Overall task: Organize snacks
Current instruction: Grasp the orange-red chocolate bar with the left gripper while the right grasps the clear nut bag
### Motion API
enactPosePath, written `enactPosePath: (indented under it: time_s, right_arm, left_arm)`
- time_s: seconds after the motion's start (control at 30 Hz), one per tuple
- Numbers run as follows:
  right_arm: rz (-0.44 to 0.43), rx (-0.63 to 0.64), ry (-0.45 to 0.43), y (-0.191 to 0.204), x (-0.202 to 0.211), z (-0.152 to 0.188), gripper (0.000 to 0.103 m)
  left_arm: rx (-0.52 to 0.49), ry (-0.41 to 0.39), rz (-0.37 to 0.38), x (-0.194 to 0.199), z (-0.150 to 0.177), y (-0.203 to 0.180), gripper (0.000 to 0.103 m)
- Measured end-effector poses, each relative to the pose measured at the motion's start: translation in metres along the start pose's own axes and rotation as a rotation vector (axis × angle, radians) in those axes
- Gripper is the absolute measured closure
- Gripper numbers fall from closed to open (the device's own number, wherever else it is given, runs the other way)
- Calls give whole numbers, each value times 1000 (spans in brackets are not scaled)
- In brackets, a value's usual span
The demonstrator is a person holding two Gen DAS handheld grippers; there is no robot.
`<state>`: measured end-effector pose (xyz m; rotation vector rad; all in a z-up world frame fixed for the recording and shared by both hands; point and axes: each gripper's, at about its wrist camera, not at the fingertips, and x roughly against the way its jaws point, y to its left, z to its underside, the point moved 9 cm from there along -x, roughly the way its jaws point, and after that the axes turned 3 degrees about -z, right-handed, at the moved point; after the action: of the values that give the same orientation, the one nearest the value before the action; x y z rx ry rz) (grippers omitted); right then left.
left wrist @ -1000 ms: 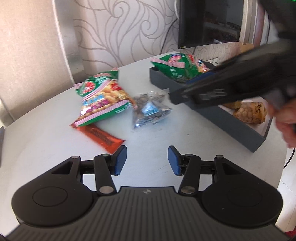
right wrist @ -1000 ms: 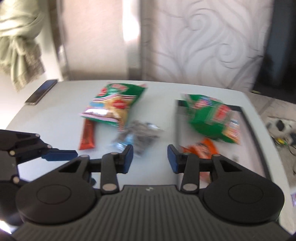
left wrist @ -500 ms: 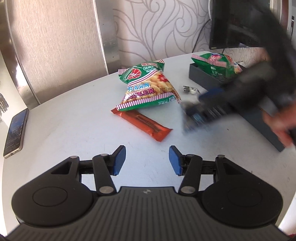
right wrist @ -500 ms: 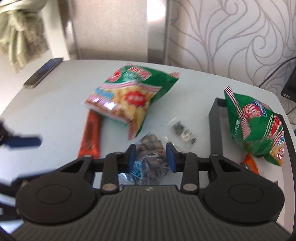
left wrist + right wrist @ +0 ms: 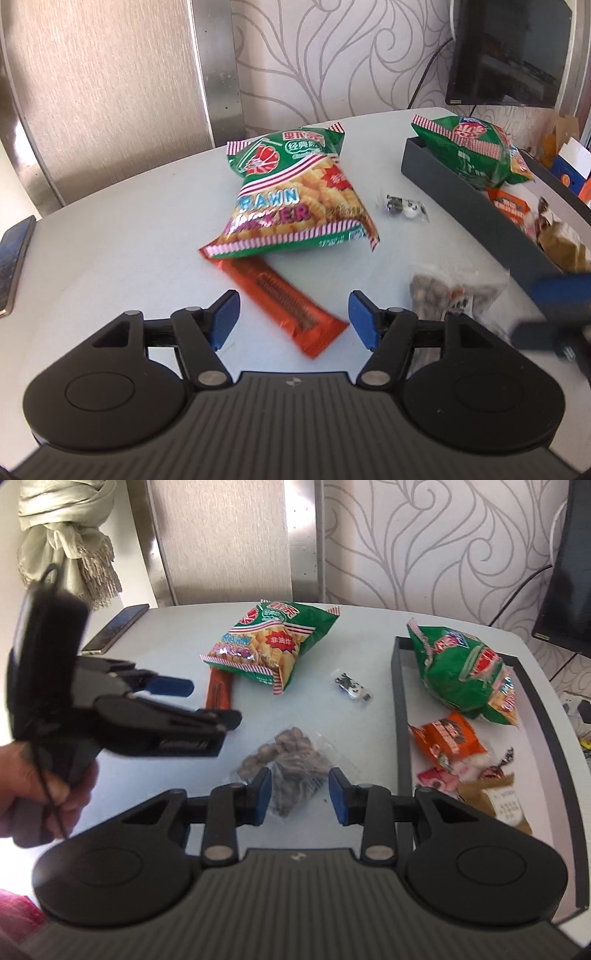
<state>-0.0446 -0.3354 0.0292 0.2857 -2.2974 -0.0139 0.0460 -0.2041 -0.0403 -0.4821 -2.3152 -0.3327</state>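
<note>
A green prawn cracker bag [image 5: 295, 195] [image 5: 269, 646] lies mid-table, partly over an orange-red snack bar [image 5: 280, 299] [image 5: 218, 692]. A clear bag of dark nuts [image 5: 288, 771] [image 5: 443, 291] lies near the front. A small clear candy packet [image 5: 402, 206] [image 5: 352, 688] lies beside the dark tray [image 5: 400, 709] [image 5: 454, 184]. My left gripper [image 5: 293, 319] is open, just above the bar's near end. My right gripper [image 5: 299, 795] is open, its blue pads on either side of the nut bag's near end.
The tray holds a second green bag [image 5: 465, 672], an orange packet [image 5: 447, 742] and small candies [image 5: 491, 771]. A phone [image 5: 116, 627] [image 5: 14, 254] lies at the table's left edge. A dark monitor [image 5: 506, 51] stands behind the tray.
My right gripper has drawn back toward the front with the nut bag between its pads. My left gripper has moved in over the bar's near end and opened wider.
</note>
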Motion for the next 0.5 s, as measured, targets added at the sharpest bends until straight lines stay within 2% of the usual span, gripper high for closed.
enactPosePath:
  time_s: [0.17, 0.23, 0.3, 0.37, 0.4, 0.43, 0.5]
  right_arm:
    - [25, -53, 24, -7, 0, 10, 65]
    - [20, -73, 25, -5, -2, 12, 65]
    - [7, -110, 31, -2, -7, 13, 64]
    - [-7, -170, 33, -1, -12, 12, 57]
    - [-7, -204, 33, -1, -14, 12, 50]
    - [-4, -234, 33, -2, -16, 11, 42]
    - [11, -287, 34, -4, -20, 10, 37]
  left_arm:
    - [15, 20, 2, -17, -1, -2, 29]
    - [30, 13, 13, -15, 1, 1, 34]
    - [37, 4, 24, -12, 3, 6, 50]
    - [38, 0, 32, -9, 6, 12, 61]
    - [40, -1, 35, -8, 7, 15, 68]
    - [45, 1, 41, -6, 9, 19, 71]
    - [57, 8, 49, -3, 12, 26, 75]
